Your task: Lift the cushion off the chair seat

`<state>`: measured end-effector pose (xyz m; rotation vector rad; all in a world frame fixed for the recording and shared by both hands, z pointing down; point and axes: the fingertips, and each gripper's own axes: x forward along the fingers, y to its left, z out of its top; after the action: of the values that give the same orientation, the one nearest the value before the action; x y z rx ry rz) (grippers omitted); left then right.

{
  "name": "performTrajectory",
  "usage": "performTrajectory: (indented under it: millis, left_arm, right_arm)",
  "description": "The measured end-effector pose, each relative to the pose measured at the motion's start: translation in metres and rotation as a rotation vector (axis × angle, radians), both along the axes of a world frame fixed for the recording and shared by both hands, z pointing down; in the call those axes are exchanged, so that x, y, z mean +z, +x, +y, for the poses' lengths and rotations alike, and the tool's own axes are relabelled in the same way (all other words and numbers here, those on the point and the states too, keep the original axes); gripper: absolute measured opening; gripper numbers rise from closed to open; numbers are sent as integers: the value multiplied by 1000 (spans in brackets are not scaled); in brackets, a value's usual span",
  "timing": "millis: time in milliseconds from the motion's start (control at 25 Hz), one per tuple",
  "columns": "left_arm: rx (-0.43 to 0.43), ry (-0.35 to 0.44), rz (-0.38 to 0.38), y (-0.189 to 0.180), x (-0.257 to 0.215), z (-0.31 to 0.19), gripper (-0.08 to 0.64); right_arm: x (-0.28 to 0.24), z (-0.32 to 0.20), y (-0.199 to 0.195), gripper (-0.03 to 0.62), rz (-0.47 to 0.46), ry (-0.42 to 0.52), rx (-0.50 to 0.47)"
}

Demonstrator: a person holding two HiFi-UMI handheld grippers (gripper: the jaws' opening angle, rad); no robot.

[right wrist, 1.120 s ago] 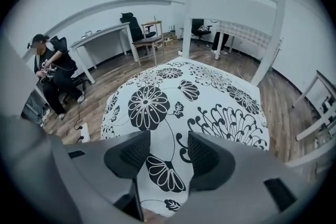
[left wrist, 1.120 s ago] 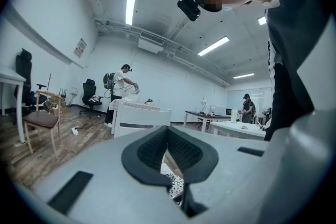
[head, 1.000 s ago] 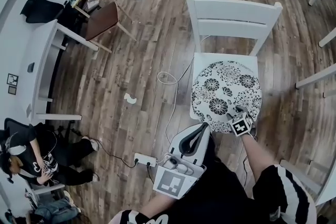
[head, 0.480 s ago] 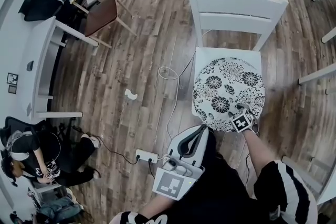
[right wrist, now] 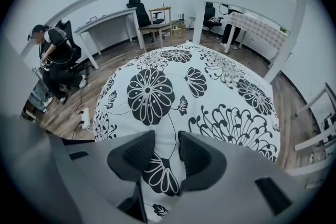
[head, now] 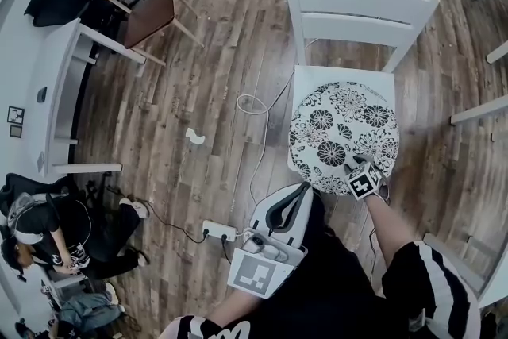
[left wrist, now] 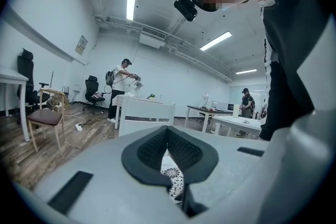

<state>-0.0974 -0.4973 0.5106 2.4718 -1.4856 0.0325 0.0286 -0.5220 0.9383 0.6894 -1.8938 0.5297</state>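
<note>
A round white cushion with black flowers (head: 341, 131) lies on the seat of a white wooden chair (head: 357, 12). My right gripper (head: 353, 169) points steeply down at the cushion's near right edge. Its jaws are closing, and a fold of the cushion (right wrist: 173, 76) stands pinched between the two pads of this gripper (right wrist: 167, 152). My left gripper (head: 304, 190) hovers level in front of the chair, near its front left corner, touching nothing. In its own view the left gripper (left wrist: 167, 131) has its tips together, and a patch of the cushion (left wrist: 172, 181) shows below them.
A power strip (head: 216, 231) and a looped cable (head: 254, 103) lie on the wooden floor left of the chair. A brown-seated chair (head: 151, 16) and a white desk (head: 67, 83) stand at the far left, where a person (head: 48, 230) sits. White table legs (head: 476, 111) stand at the right.
My right gripper stays at the cushion's near right edge, and the cushion still lies on the seat. The left gripper has barely moved.
</note>
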Motion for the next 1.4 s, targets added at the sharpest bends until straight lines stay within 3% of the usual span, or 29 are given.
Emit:
performTrajectory:
  millis: [80, 160, 560, 1080, 1400]
  left_arm:
    - [3, -6, -4, 1, 1, -2, -1]
    - [2, -10, -7, 0, 2, -2, 0]
    - [-4, -4, 4, 0, -6, 8, 0]
    - [68, 85, -32, 8, -47, 30, 0]
    - [73, 127, -37, 6, -73, 48, 0]
  right_arm:
    - [2, 2, -2, 88, 13, 0, -25]
    - [0, 4, -3, 50, 25, 0, -35]
    - [-40, -8, -2, 36, -35, 104, -16]
    - [-176, -22, -2, 34, -243, 318, 143]
    - [-264, 9, -2, 34, -371, 394, 212]
